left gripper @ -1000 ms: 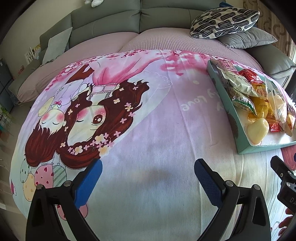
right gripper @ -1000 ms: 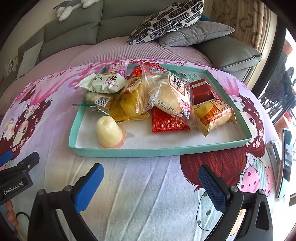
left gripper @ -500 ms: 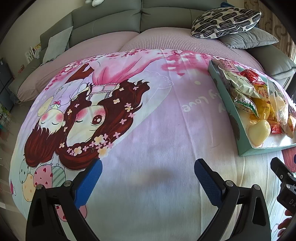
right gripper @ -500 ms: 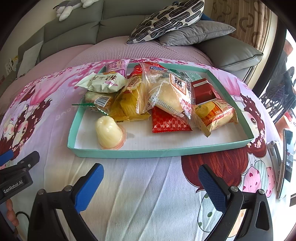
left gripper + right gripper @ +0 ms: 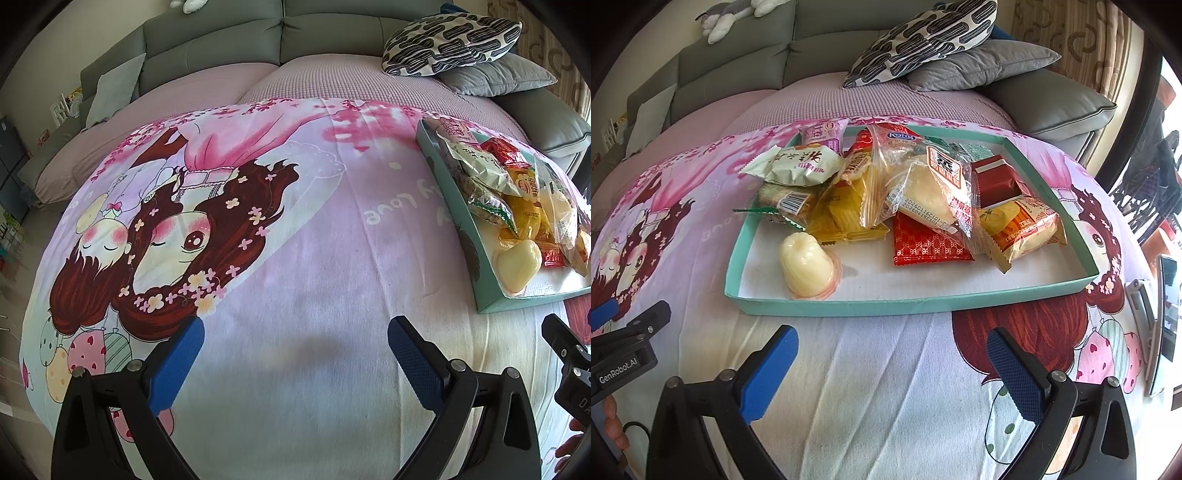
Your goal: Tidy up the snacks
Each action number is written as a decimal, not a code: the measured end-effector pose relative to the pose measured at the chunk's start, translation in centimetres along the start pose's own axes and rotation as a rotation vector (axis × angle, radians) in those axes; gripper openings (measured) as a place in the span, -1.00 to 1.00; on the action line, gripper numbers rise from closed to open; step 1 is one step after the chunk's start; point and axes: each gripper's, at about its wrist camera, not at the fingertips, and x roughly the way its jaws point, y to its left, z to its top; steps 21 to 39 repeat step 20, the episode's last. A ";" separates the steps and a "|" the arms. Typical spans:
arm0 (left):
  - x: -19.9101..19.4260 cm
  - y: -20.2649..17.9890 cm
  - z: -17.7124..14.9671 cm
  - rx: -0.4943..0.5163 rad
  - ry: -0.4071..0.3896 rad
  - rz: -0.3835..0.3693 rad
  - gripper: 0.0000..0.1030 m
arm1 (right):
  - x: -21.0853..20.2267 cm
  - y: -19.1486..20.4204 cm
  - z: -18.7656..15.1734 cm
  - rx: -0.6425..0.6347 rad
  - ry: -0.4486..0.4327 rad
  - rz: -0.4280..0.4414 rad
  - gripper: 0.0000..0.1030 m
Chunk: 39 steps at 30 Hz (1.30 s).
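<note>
Both grippers are hanging above the cartoon-print blanket (image 5: pixel 295 258), and neither has hold of anything. The left gripper (image 5: pixel 295 354) has its blue pads spread wide, nothing between them but bare blanket, and the teal tray (image 5: pixel 458 221) sits well off to its right. The right gripper (image 5: pixel 892 354) is spread just as wide and empty, poised just short of the tray's (image 5: pixel 849 307) near wall.

All the snacks are inside that tray, heaped toward its far side. A pale jelly cup (image 5: pixel 807 265) stands alone near the tray's front-left corner, apart from the pile. Behind it, a yellow packet (image 5: pixel 846 210); beside that, a clear-wrapped bun (image 5: pixel 929 188) lying over a red foil packet (image 5: pixel 929 243). A cream-coloured packet (image 5: pixel 798 164) rests at the tray's left edge, hanging over the rim. An orange-labelled bun packet (image 5: pixel 1023 229) lies toward the tray's right side. Beyond the tray, a patterned cushion (image 5: pixel 923 37) leans on the grey sofa (image 5: pixel 738 66).
</note>
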 end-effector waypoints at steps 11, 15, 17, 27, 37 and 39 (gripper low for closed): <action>0.1 0.0 -0.1 -0.002 -0.002 0.011 0.93 | 0.1 0.0 0.0 0.001 0.000 0.001 1.00; -0.1 -0.1 -0.1 0.000 -0.014 0.015 0.93 | 0.1 0.0 0.0 0.002 0.000 0.001 1.00; -0.2 -0.1 -0.1 -0.002 -0.016 0.013 0.93 | 0.2 0.0 0.0 0.002 0.002 0.001 1.00; 0.0 -0.1 -0.1 -0.005 -0.007 0.007 0.93 | 0.2 0.0 0.0 0.004 0.000 0.001 1.00; 0.0 -0.1 -0.1 -0.005 -0.007 0.007 0.93 | 0.2 0.0 0.0 0.004 0.000 0.001 1.00; 0.0 -0.1 -0.1 -0.005 -0.007 0.007 0.93 | 0.2 0.0 0.0 0.004 0.000 0.001 1.00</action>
